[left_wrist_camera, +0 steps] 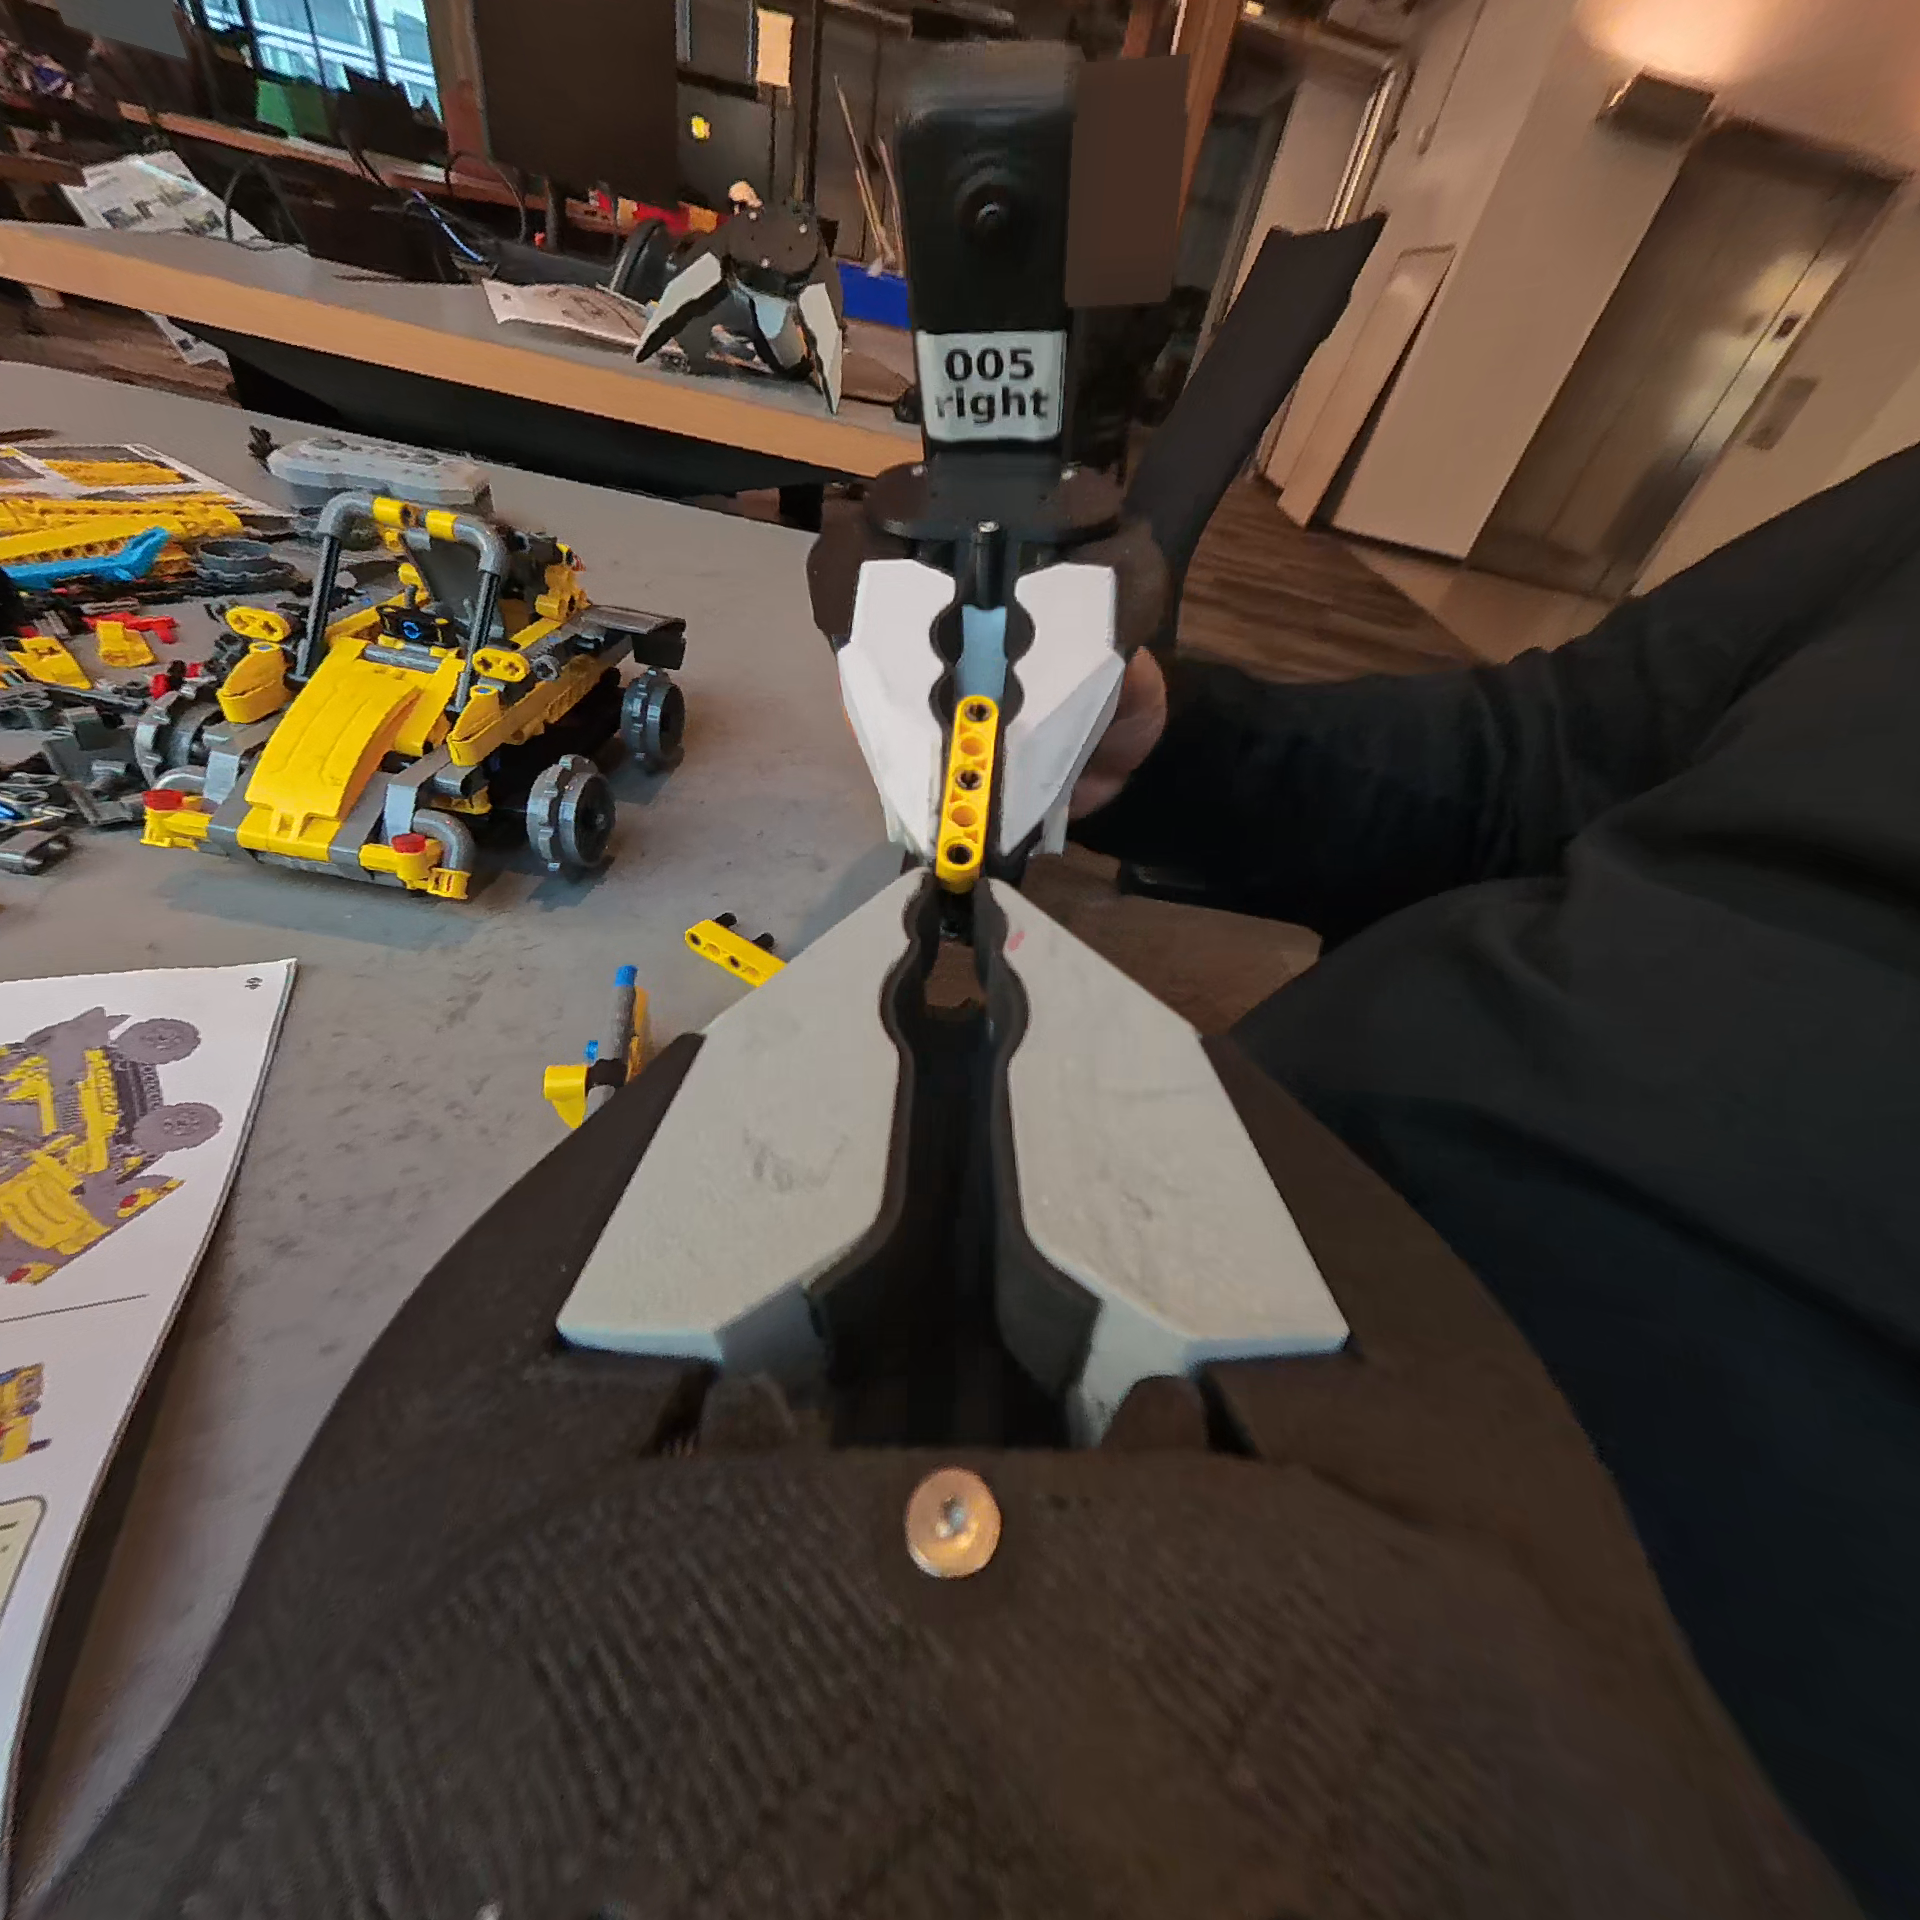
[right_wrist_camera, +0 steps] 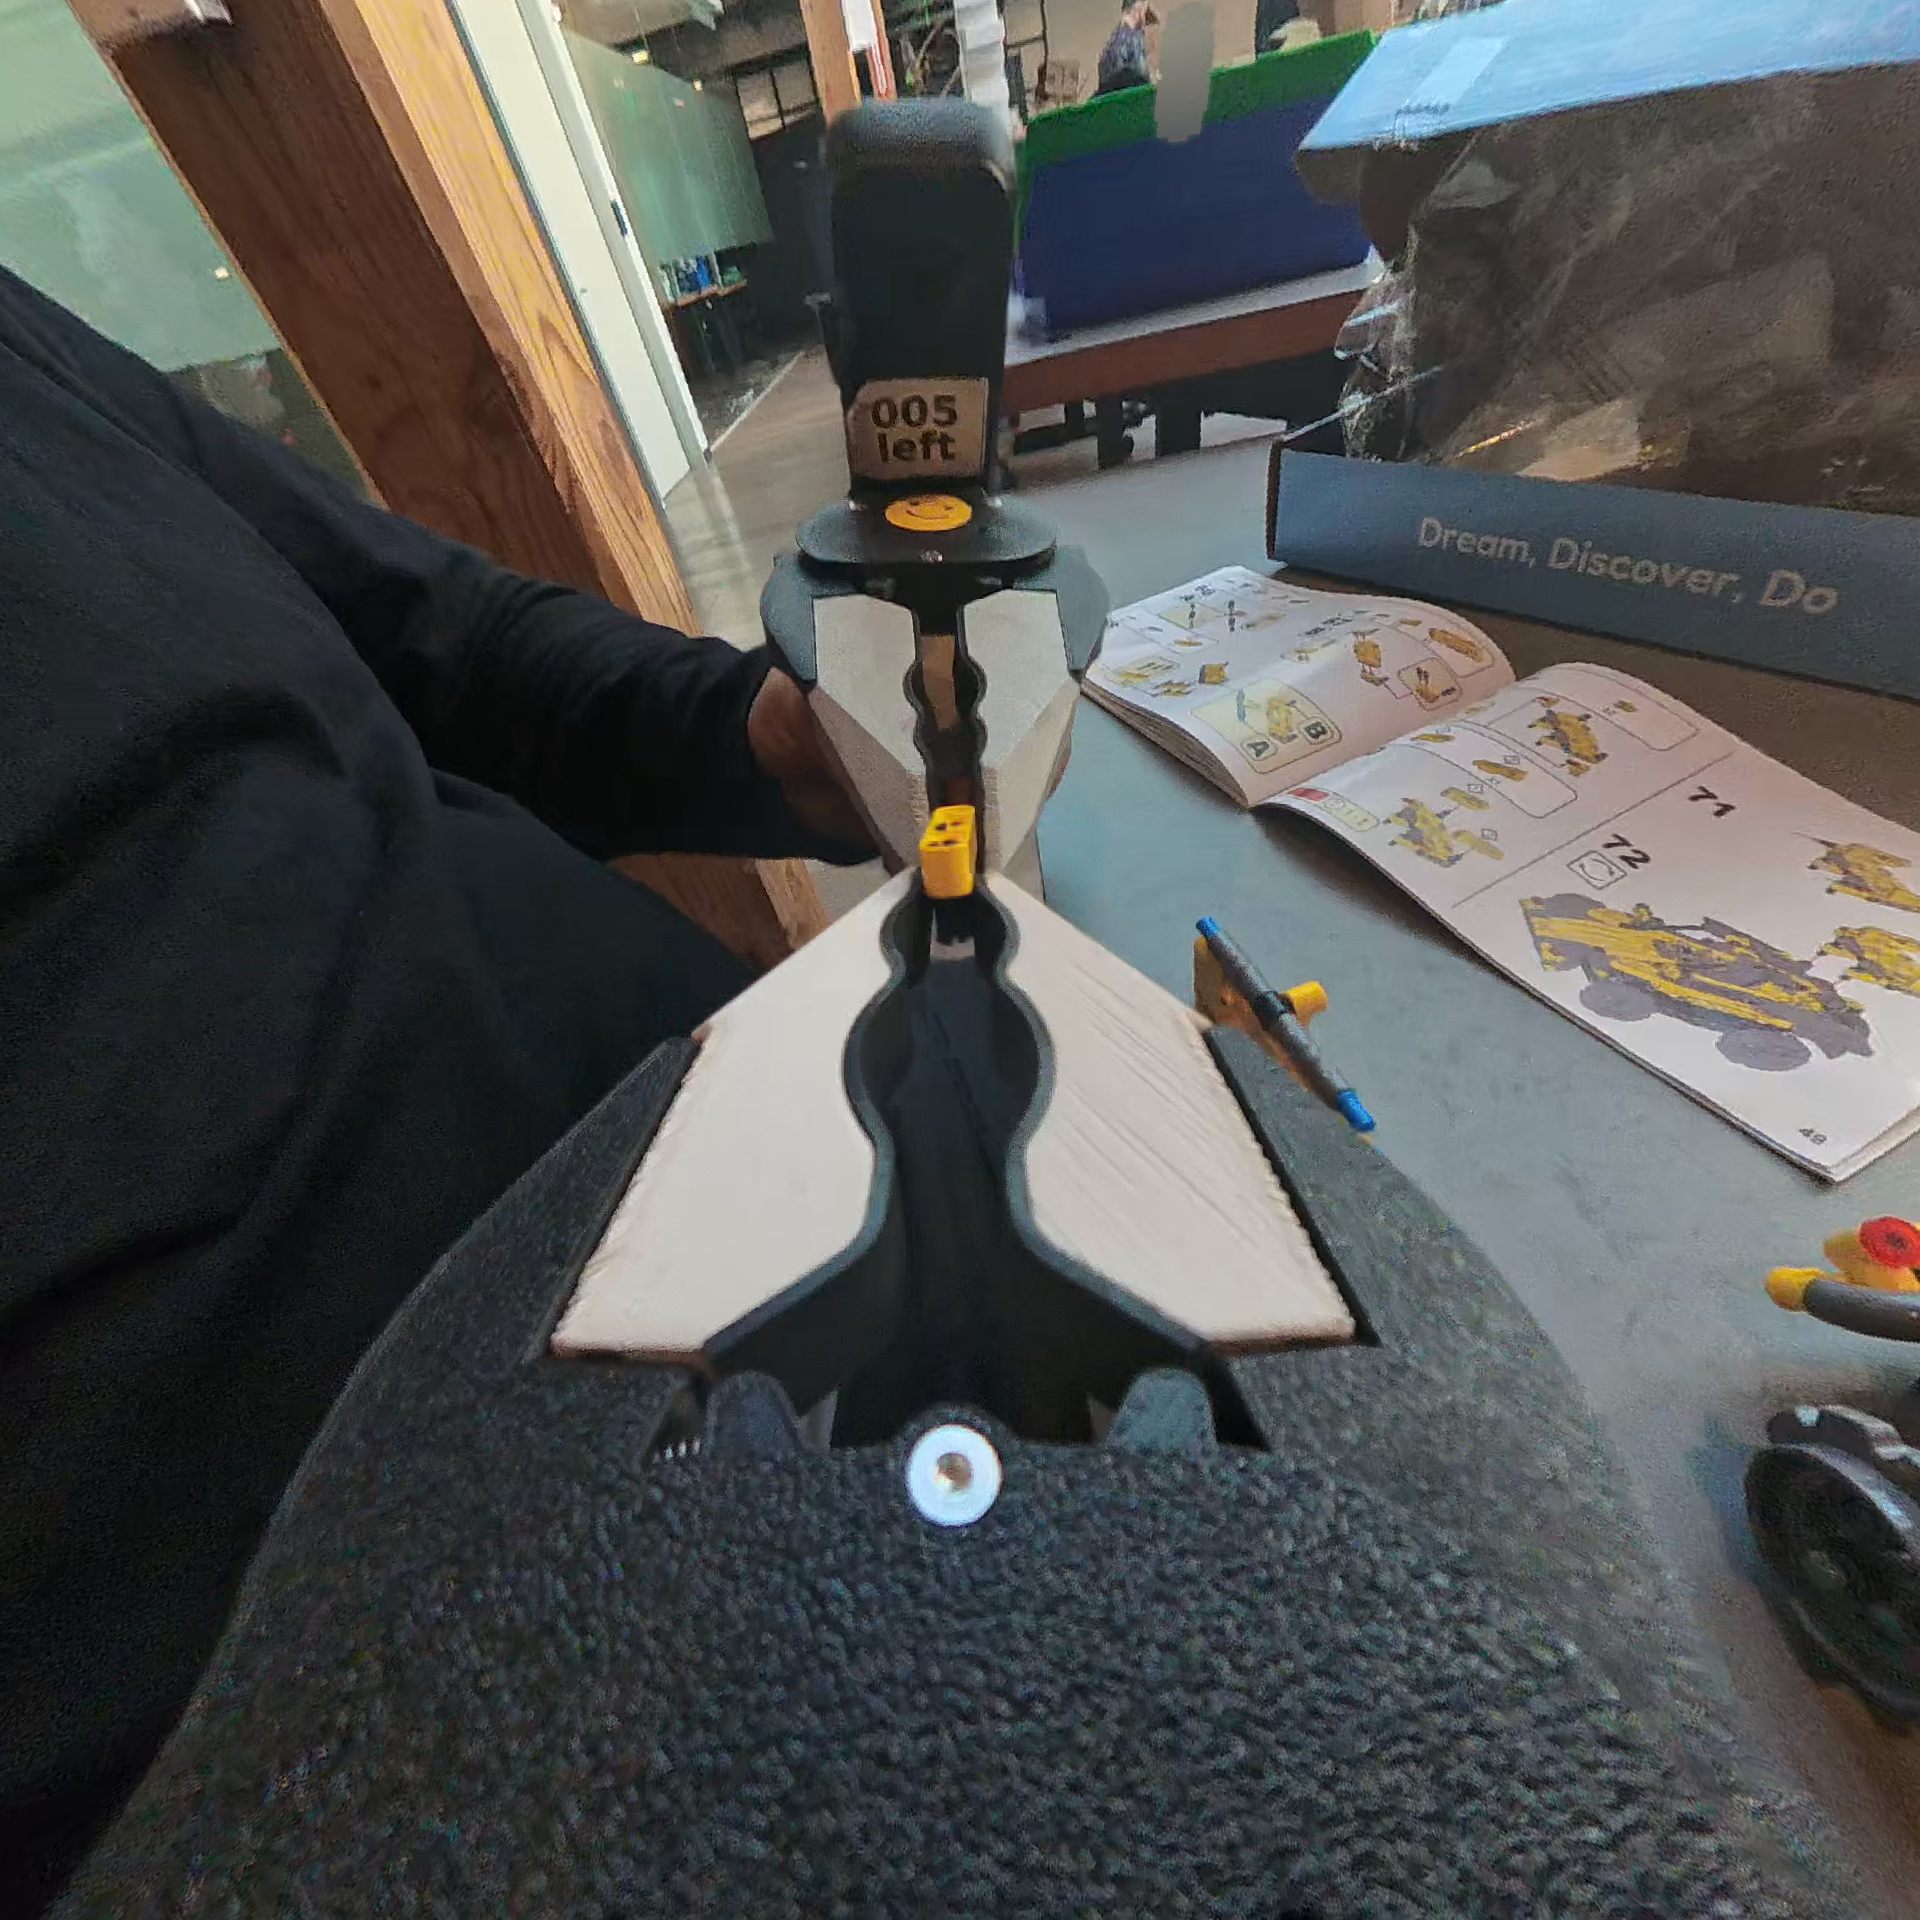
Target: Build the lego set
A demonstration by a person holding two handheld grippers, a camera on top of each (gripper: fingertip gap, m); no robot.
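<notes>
My two grippers meet tip to tip above the table edge. My right gripper point(right_wrist_camera: 948, 891) is shut on the lower end of a yellow holed beam point(right_wrist_camera: 948, 847). In the left wrist view the beam point(left_wrist_camera: 966, 795) stands up in front of the right gripper's white fingers point(left_wrist_camera: 1049, 727). My left gripper point(left_wrist_camera: 954, 902) is nearly shut right under the beam's lower end, with a small black pin-like piece point(left_wrist_camera: 951, 923) between its tips. It also shows in the right wrist view point(right_wrist_camera: 940, 790), facing me. A person's dark-sleeved arms hold both grippers.
A yellow and grey brick-built vehicle point(left_wrist_camera: 416, 717) stands on the grey table point(left_wrist_camera: 727, 623) at the left, with loose parts point(left_wrist_camera: 83, 582) behind it. A short yellow beam with pins point(left_wrist_camera: 732, 951) and a grey axle piece point(left_wrist_camera: 613, 1049) lie near the tips. An open instruction booklet point(right_wrist_camera: 1558, 831) and a box point(right_wrist_camera: 1610, 571) lie at the right. My left and right fingertips are right by each other.
</notes>
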